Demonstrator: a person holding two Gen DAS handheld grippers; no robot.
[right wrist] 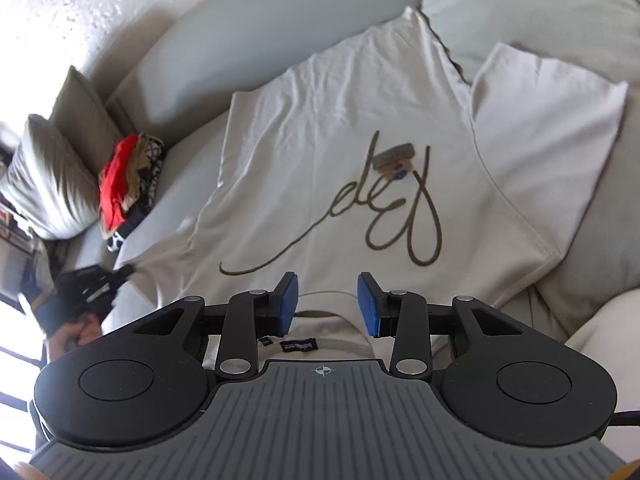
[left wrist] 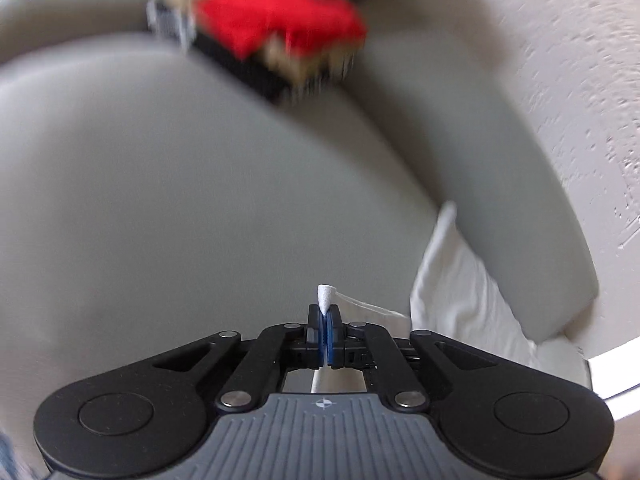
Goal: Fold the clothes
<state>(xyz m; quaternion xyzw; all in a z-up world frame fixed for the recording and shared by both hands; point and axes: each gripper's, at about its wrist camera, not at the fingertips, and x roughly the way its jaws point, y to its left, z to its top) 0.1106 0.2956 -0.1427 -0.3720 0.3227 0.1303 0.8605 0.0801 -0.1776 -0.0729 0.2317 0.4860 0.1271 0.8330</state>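
A white T-shirt (right wrist: 348, 148) with a dark script print lies spread on a grey sofa (right wrist: 256, 40), collar toward me and one sleeve (right wrist: 548, 128) out to the right. My right gripper (right wrist: 328, 300) is open and empty just above the collar. My left gripper (left wrist: 325, 320) is shut on a pinch of the white T-shirt (left wrist: 325, 296); more of the shirt (left wrist: 452, 280) trails to its right. It also shows in the right wrist view (right wrist: 100, 284), at the shirt's left edge.
A pile of folded clothes with a red piece on top (right wrist: 128, 176) sits at the sofa's left end, blurred in the left wrist view (left wrist: 272, 16). A striped pillow (right wrist: 44, 176) lies beside it. A textured white wall (left wrist: 580, 80) runs behind the sofa.
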